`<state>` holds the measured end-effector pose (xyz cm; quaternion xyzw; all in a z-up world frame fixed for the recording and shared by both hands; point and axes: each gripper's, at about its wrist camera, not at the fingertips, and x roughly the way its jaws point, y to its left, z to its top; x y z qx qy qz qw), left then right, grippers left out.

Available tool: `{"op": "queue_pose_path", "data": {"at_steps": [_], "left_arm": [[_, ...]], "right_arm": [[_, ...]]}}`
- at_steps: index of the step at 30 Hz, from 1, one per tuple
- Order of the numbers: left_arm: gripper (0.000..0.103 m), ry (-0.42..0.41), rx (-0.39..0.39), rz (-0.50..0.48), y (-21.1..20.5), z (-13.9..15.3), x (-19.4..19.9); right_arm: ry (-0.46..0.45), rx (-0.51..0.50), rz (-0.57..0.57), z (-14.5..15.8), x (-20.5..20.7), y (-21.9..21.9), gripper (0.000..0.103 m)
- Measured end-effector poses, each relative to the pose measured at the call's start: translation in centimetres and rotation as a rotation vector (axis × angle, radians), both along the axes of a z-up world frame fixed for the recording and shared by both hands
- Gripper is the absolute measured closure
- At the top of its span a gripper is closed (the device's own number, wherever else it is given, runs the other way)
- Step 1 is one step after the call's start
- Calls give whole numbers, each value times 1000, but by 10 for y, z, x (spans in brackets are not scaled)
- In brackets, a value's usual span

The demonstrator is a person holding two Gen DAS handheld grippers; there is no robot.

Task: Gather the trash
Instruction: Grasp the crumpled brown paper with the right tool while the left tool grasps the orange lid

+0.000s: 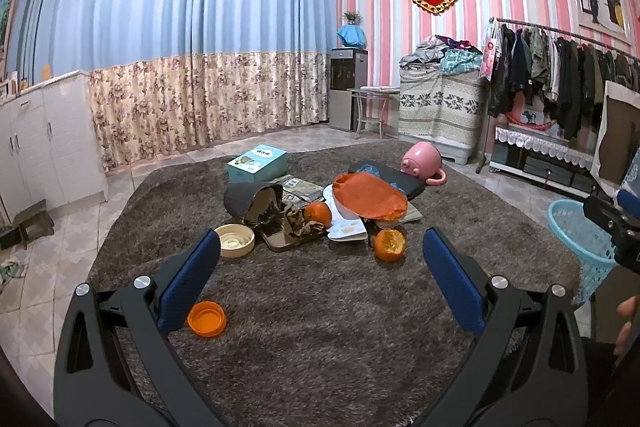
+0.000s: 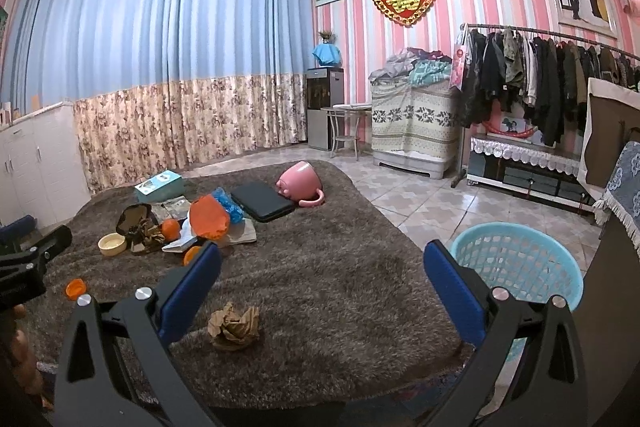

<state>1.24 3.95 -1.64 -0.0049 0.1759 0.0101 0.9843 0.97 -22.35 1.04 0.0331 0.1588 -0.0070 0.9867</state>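
Trash lies on a grey shaggy rug [image 1: 320,307]. In the left wrist view I see an orange cap [image 1: 207,318], a half-peeled orange [image 1: 389,245], a whole orange [image 1: 318,214], crumpled brown paper [image 1: 300,221], a cream lid [image 1: 234,241] and an orange wrapper [image 1: 370,201]. My left gripper [image 1: 320,275] is open and empty above the rug. In the right wrist view a crumpled brown paper ball [image 2: 234,325] lies on the rug [image 2: 340,287] just ahead of my right gripper [image 2: 322,283], which is open and empty. A light blue basket [image 2: 516,267] stands on the floor to the right.
A pink mug [image 1: 424,163], black case [image 1: 394,181], teal box [image 1: 258,163] and black tray [image 1: 288,239] lie among the trash. The blue basket [image 1: 584,239] shows at the right. White cabinets [image 1: 44,139], a clothes rack [image 2: 540,87] and curtains ring the room.
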Motion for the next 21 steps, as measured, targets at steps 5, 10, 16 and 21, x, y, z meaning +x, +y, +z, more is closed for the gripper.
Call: {"op": "queue_pose_path", "data": {"at_steps": [5,10,16,21], "left_arm": [[5,3,8,20,0,-5,0],[5,3,16,22,3,-7,1],[5,-7,28,24,5,-12,3],[5,38,38,58,14,-23,10]], "right_arm": [[-27,8,16,-6,0,-2,4],[42,-22,6,-16,12,1,4],[87,-60,5,-30,19,6,4],[107,-131,-38,-41,21,14,4]]}}
